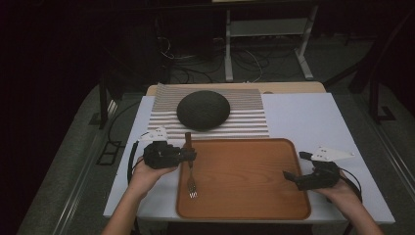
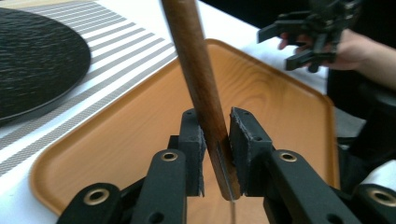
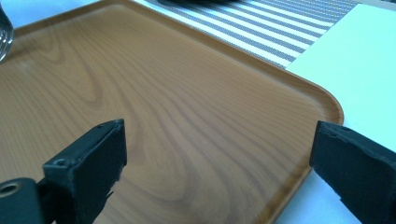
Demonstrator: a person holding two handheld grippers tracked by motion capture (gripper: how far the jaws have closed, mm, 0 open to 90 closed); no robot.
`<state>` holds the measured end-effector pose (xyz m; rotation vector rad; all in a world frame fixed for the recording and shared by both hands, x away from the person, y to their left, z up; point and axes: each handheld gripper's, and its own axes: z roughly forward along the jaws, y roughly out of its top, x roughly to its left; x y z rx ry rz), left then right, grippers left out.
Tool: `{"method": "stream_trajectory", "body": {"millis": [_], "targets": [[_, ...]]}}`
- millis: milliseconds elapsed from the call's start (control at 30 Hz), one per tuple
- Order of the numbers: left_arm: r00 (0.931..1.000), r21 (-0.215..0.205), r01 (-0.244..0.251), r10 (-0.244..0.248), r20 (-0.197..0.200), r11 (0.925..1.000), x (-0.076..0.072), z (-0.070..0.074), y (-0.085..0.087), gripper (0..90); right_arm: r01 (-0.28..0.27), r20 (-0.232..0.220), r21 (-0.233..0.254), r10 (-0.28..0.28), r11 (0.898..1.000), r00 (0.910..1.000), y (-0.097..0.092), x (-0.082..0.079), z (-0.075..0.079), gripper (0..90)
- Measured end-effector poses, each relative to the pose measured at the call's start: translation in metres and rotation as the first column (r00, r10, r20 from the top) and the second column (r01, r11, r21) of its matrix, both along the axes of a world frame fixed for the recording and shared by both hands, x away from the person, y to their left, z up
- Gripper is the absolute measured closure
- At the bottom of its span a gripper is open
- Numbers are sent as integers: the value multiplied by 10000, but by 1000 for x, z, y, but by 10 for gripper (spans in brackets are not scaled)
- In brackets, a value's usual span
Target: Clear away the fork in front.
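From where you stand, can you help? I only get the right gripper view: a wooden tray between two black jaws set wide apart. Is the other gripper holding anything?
Observer: Yes. The left gripper is shut on a fork, clamped on its wooden handle.
Operator: Where is the fork?
Observer: Over the left edge of the tray, tines toward the person.
Operator: What's that dark thing beyond my striped mat?
Observer: A round black plate, lying on the striped mat behind the tray.
Operator: And my own gripper?
Observer: The right gripper sits open at the tray's right edge.
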<state>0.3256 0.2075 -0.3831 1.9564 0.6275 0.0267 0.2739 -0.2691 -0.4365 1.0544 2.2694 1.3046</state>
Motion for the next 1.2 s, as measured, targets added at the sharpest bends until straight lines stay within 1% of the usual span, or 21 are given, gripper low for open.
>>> {"method": "stream_trajectory", "body": {"millis": [100,233,433,500,667,833,867,967,1133,1200], "targets": [[9999,107,-149,149,-24,9998,4,-6,-2,711,15,-25,8,-15,10000,10000,0,1,0,41],[9996,354,-203,210,-200,9992,7,-15,-6,686,35,-17,19,-35,10000,10000,-1,1,0,41],[9984,438,-405,422,-377,9982,10,-25,-13,672,11,-20,22,-11,10000,10000,-1,1,-1,41],[9980,525,-394,419,-477,9978,11,-29,-16,668,8,-41,30,-8,10000,10000,-1,1,0,41],[9969,570,-353,391,-680,9977,14,-36,-25,667,-8,-68,25,8,10000,10000,0,2,-1,41],[9956,908,-198,279,-891,9957,15,-46,-32,666,-19,-61,13,19,10000,10000,0,1,-1,42],[9952,1040,-141,241,-953,9945,15,-48,-34,667,-23,-62,15,23,10000,10000,-1,1,-1,42],[9945,1253,-142,270,-1010,9920,15,-53,-36,667,-26,-45,22,26,10000,10000,0,1,0,42],[9929,1523,-147,324,-1147,9882,17,-59,-39,661,-54,-60,-12,54,10000,10000,1,1,-1,42],[9928,1555,-152,334,-1151,9877,17,-60,-39,673,-63,-59,-16,63,10000,10000,1,1,-1,42]]}}
